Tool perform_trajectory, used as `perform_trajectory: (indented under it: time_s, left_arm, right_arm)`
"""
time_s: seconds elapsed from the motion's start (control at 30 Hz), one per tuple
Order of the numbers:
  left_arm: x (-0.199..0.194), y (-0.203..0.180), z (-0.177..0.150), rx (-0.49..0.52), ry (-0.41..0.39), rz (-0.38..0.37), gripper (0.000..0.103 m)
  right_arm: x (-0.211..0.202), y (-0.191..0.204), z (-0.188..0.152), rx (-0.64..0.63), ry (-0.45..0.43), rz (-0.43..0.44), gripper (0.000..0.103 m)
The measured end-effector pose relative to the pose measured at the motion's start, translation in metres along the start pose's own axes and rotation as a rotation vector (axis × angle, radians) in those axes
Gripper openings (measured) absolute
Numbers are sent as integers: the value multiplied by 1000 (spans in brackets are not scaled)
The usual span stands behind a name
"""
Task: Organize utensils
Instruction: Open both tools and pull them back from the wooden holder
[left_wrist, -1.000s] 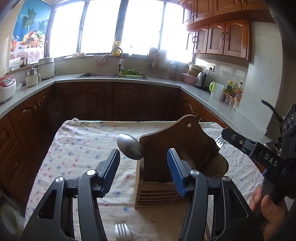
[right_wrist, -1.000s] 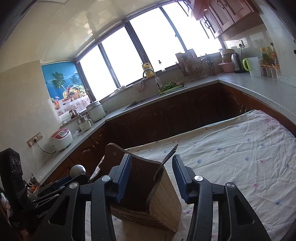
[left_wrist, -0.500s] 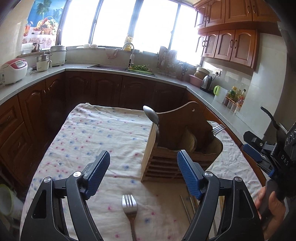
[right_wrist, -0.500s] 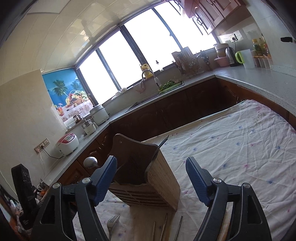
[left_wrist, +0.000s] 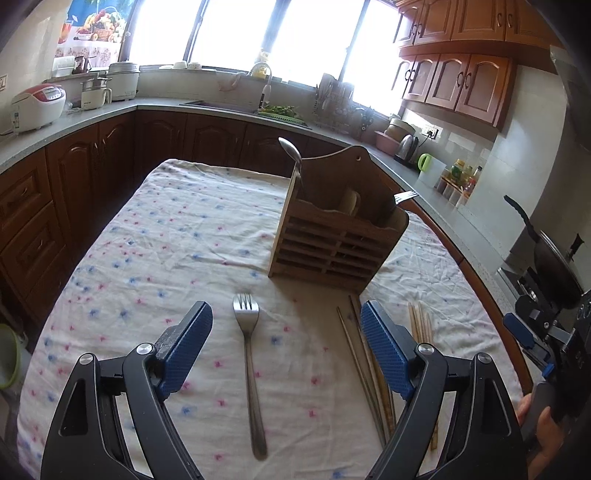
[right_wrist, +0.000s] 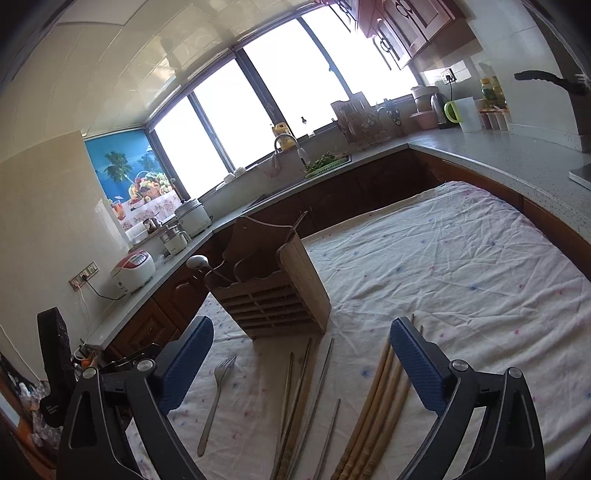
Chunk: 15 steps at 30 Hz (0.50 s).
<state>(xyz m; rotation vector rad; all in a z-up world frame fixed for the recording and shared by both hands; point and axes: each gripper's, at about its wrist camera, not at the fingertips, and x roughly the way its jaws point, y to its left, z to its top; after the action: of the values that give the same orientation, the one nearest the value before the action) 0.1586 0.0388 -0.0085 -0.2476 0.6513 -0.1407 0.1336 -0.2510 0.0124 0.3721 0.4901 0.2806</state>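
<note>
Holder (left_wrist: 338, 240) now beyond left tongs (left_wrist: 286, 339)

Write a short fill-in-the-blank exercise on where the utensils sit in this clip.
1. The loose steel fork lies on the flowered ___.
2. A steel spoon stands bowl-up in the slatted wooden ___.
3. The light wooden chopsticks lie ___ the holder, on the cloth.

Missing words: tablecloth; holder; outside

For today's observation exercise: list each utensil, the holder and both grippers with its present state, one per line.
Wooden holder: upright on the cloth.
Spoon: standing in holder.
Fork in holder: tines up.
Loose fork: lying flat.
Chopsticks: lying flat.
Left gripper: jaws open, just widened, empty.
Right gripper: jaws open, just widened, empty.
</note>
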Motion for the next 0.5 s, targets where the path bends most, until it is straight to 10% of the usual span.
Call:
perform_trajectory:
  time_s: [0.5]
  left_arm:
    - [4,-23,-44,32,110,-16,85]
  right_arm:
    - [-26,-23,-44,-10,61,-101,100]
